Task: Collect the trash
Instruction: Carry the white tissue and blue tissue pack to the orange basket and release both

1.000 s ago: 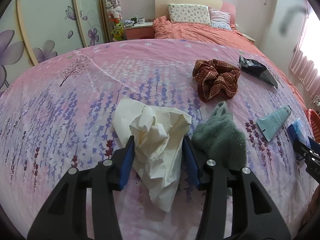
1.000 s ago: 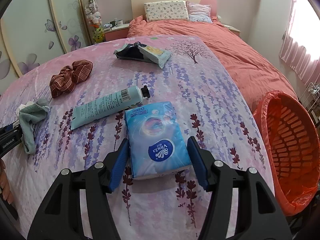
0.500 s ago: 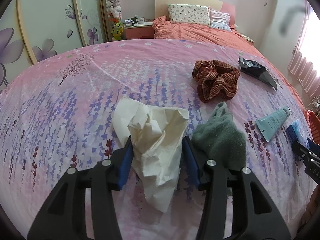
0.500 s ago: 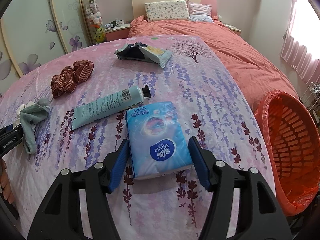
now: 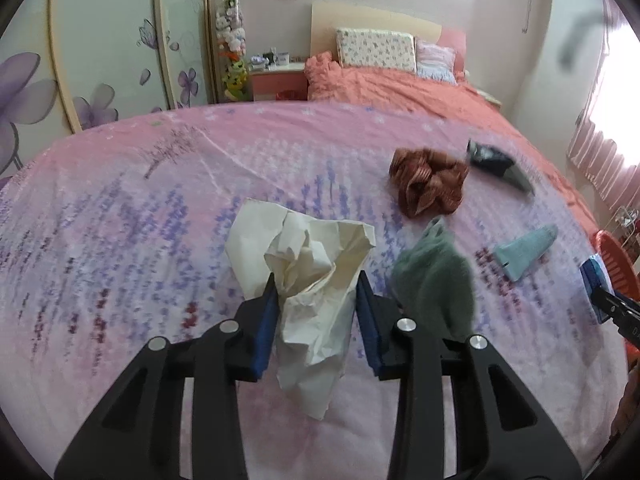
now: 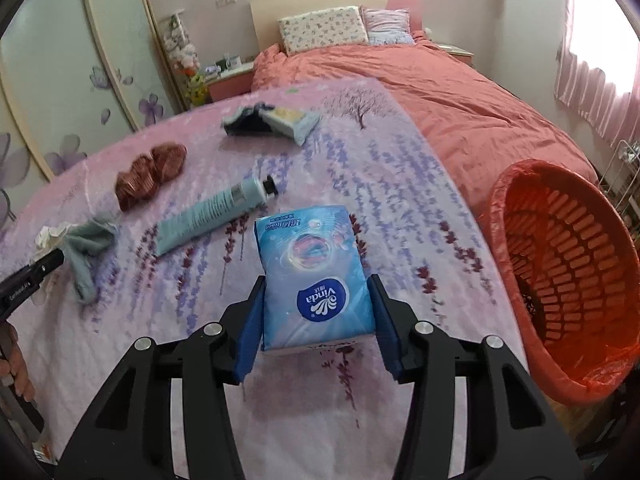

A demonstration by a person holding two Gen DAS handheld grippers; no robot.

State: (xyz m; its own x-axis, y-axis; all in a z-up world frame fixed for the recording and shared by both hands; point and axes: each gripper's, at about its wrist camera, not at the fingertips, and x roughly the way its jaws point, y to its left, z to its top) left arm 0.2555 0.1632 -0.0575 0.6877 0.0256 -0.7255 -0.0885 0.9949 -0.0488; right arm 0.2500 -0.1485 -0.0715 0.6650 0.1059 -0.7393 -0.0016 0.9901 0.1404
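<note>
My left gripper (image 5: pixel 316 300) is shut on a crumpled cream paper (image 5: pixel 308 264), which hangs bunched between the blue pads above the pink floral bedspread (image 5: pixel 120 240). My right gripper (image 6: pixel 316 312) is shut on a blue Vinda tissue pack (image 6: pixel 314 276), lifted a little off the bedspread. The orange trash basket (image 6: pixel 568 264) with its orange liner stands beside the bed to the right of the pack. The crumpled paper also shows small at the left edge of the right wrist view (image 6: pixel 48 234).
On the bedspread lie a green sock (image 5: pixel 436 280), a brown plaid scrunchie (image 5: pixel 428 180), a pale blue tube (image 6: pixel 212 216) and a dark torn wrapper (image 6: pixel 272 122). Further back are an orange duvet (image 6: pixel 460 108), pillows and a wardrobe on the left.
Both grippers closed tighter on their loads and lifted slightly. The paper bunched narrower between the left pads. The tissue pack rose with the right gripper, and the basket now looks nearer.
</note>
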